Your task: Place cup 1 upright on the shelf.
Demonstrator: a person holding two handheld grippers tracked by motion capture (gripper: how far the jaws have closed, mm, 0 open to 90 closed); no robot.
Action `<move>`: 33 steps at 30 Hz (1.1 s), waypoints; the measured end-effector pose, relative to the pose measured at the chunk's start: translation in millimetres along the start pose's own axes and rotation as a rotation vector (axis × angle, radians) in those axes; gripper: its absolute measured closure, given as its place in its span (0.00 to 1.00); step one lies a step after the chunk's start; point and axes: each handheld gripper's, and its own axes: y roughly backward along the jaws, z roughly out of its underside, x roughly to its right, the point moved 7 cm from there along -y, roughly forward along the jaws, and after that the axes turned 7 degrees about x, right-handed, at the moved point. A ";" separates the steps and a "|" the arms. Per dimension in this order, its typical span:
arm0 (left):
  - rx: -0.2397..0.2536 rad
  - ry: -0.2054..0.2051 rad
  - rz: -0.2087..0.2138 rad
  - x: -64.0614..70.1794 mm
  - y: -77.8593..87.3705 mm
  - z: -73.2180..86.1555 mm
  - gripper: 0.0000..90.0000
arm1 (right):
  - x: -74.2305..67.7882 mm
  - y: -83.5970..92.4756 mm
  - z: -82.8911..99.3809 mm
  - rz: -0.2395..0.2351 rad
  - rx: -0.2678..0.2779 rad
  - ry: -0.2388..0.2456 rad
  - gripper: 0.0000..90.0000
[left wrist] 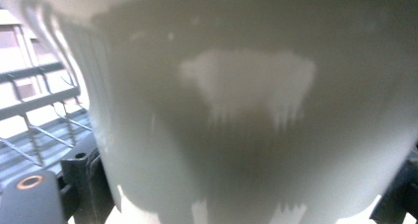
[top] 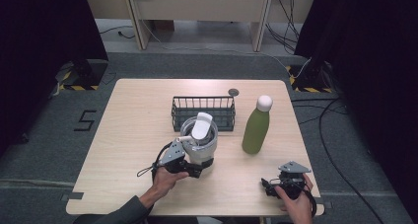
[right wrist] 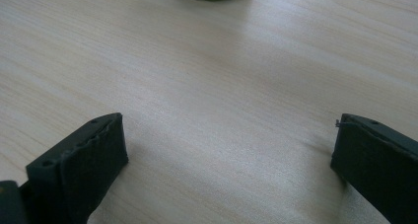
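White plastic lidded jug [top: 199, 140] clamped by left gripper [top: 190, 166]; right gripper [top: 276, 183] spread wide, low over wooden table [top: 138, 135].

Things on the table, front to back

The cup [top: 199, 140] is standing near the middle of the table [top: 133, 135], just in front of the wire basket [top: 203, 110], with the left gripper [top: 190, 166] sitting against its near side. The bottle [top: 257, 125] is standing upright to the right of both cup and basket. The right gripper [top: 268, 187] is resting at the near right edge, well apart from the bottle.
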 end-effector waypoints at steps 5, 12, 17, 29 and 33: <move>-0.005 -0.009 -0.028 -10.7 2.8 -10.4 0.11 | 0.0 0.0 0.0 0.000 0.000 0.000 0.01; -0.012 -0.003 -0.052 -26.4 4.3 -24.8 0.11 | -0.1 0.0 0.0 -0.001 -0.001 -0.001 0.00; -0.007 -0.040 -0.082 -36.1 4.5 -35.3 0.11 | -0.1 -0.1 -0.1 0.000 0.001 -0.002 0.00; 0.015 -0.032 -0.109 -55.0 -0.6 -61.0 0.11 | 0.0 -0.1 -0.1 -0.001 0.000 -0.001 0.00; 0.032 -0.021 -0.107 -62.1 -3.9 -70.7 0.11 | 0.1 -0.2 -0.2 0.000 0.002 -0.001 0.00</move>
